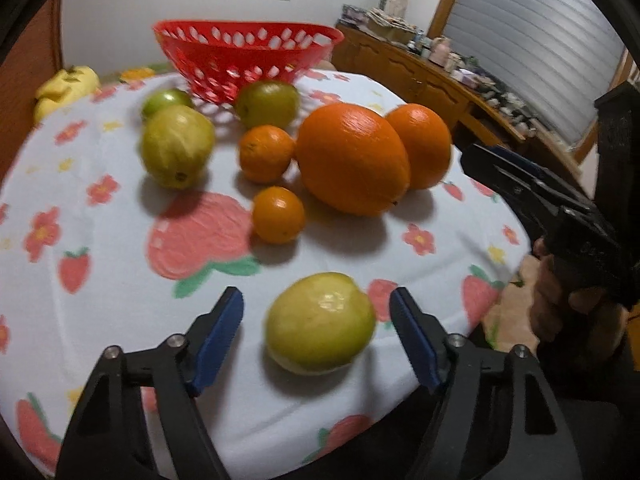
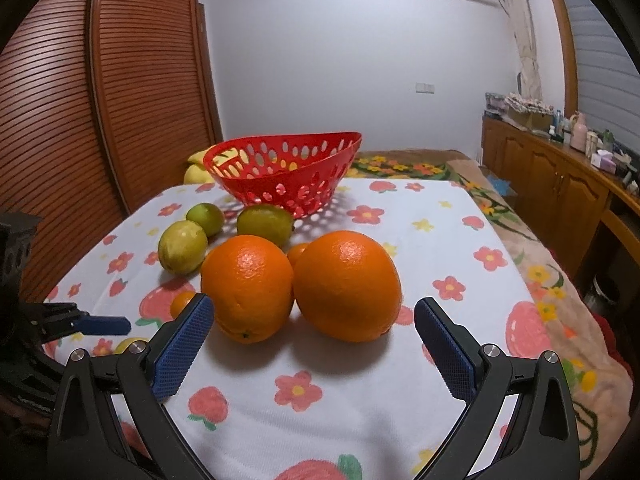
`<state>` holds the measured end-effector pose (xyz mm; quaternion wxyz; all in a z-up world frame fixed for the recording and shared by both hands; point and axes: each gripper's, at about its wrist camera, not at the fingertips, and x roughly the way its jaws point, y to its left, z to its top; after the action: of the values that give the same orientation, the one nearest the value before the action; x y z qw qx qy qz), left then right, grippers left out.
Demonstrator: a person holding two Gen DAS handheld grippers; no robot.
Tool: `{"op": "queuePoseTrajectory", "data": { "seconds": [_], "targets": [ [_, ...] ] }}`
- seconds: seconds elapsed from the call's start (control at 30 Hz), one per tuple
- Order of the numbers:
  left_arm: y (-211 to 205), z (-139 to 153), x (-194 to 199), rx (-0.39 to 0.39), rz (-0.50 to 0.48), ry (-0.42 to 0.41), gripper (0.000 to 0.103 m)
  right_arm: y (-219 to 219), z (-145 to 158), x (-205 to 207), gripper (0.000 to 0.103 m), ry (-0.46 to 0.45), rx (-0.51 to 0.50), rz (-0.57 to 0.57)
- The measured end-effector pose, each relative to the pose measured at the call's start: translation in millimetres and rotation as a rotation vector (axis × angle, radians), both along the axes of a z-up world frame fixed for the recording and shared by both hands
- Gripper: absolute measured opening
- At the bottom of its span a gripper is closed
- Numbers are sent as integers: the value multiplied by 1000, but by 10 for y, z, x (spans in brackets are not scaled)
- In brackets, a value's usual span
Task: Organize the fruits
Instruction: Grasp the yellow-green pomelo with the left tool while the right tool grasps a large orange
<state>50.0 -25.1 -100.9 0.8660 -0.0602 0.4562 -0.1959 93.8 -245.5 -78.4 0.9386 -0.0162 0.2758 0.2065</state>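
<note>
Fruits lie loose on the table point(image 1: 120, 320) under a strawberry-print cloth, none visible inside the perforated red plastic basket point(image 1: 248, 56) at upper centre; the left gripper point(image 1: 316, 308) has its fingers apart, flanking a smooth yellow-green guava point(image 1: 320, 322) at lower centre without touching it, so the pick appears to be in hand. Right gripper point(image 2: 314, 320) likewise stands apart before two glossy, dimpled oranges point(image 2: 348, 284); next calls for closing gently on the round, roll-prone guava.
</note>
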Motion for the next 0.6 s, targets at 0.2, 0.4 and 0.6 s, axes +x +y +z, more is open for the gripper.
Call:
{"op": "queuePoseTrajectory", "data": {
  "seconds": [0.2,0.4,0.6],
  "targets": [
    [36,-16,24,8,-9,6,54,-27,-12,73,102,13,-4,2],
    [141,147,-10,0,27,-65,54,-67,-1,251,100,29,-19,17],
    [193,237,46,3,50,-108,54,-116,-21,533,94,85,-6,41]
  ]
}}
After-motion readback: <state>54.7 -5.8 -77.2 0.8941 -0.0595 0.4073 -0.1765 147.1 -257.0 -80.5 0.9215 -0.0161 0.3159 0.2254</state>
